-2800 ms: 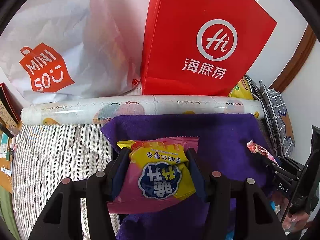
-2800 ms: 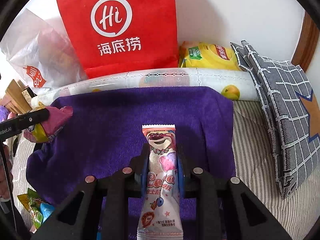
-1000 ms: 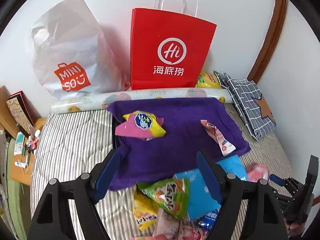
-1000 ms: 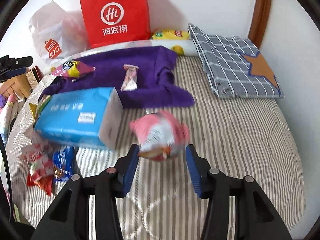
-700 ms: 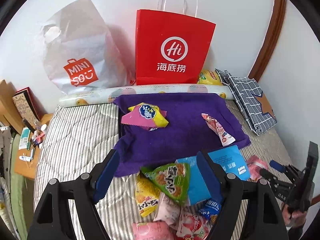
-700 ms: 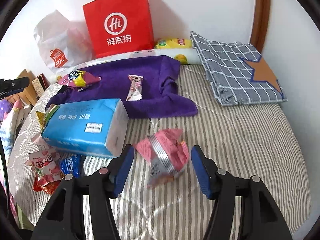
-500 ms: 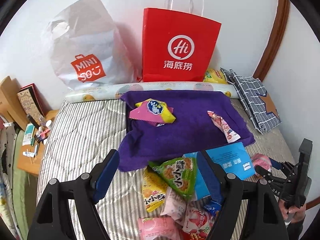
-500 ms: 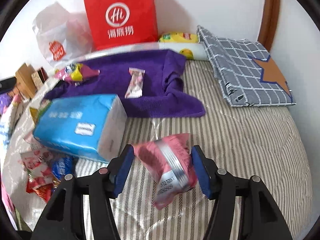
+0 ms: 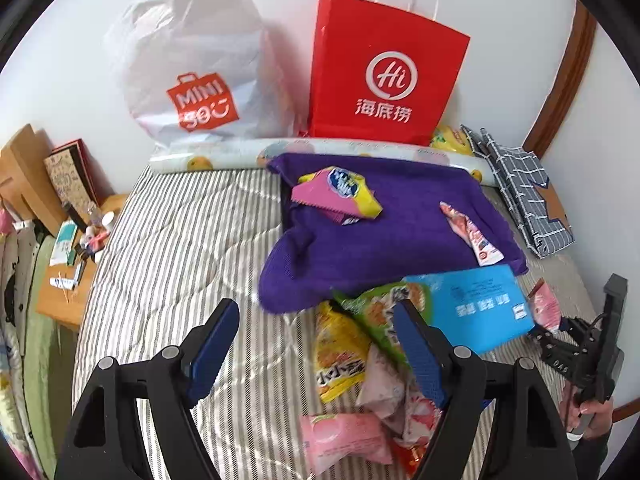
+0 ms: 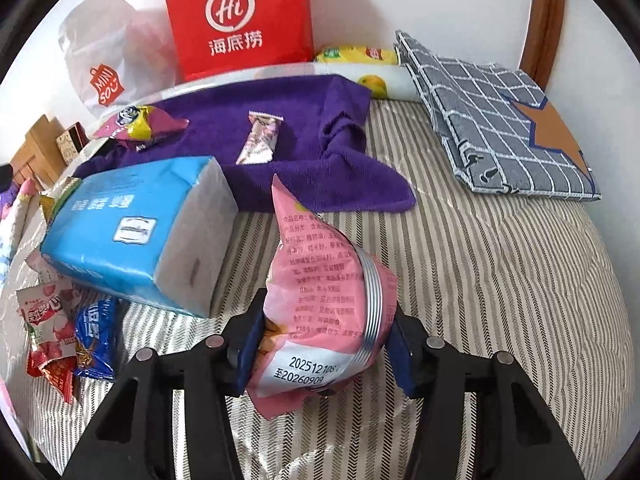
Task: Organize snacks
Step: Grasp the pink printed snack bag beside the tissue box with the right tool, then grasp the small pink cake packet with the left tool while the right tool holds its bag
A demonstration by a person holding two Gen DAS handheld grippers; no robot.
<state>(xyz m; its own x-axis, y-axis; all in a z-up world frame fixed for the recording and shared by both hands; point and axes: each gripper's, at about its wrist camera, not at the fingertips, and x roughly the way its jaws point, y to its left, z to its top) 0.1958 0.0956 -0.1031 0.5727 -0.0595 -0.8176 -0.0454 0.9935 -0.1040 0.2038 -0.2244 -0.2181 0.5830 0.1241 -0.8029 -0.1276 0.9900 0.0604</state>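
My right gripper (image 10: 324,340) is shut on a pink snack bag (image 10: 320,296) and holds it above the striped bed. The bag also shows in the left wrist view (image 9: 546,306). My left gripper (image 9: 316,344) is open and empty, over the bed just left of a pile of snack packets (image 9: 352,360). A purple towel (image 9: 400,224) lies at the back with a pink-and-yellow snack (image 9: 340,196) and a slim pink bar (image 9: 470,234) on it. Both show in the right wrist view, the snack (image 10: 140,126) and the bar (image 10: 260,140).
A blue tissue pack (image 10: 136,232) lies in front of the towel. A red paper bag (image 9: 384,76) and a white plastic bag (image 9: 192,68) stand against the wall. A folded grey checked cloth (image 10: 500,120) lies at right. A cluttered side table (image 9: 68,260) stands left of the bed.
My right gripper closed on the pink snack bag and lifted it off the bed. My left gripper drew back and left, staying open.
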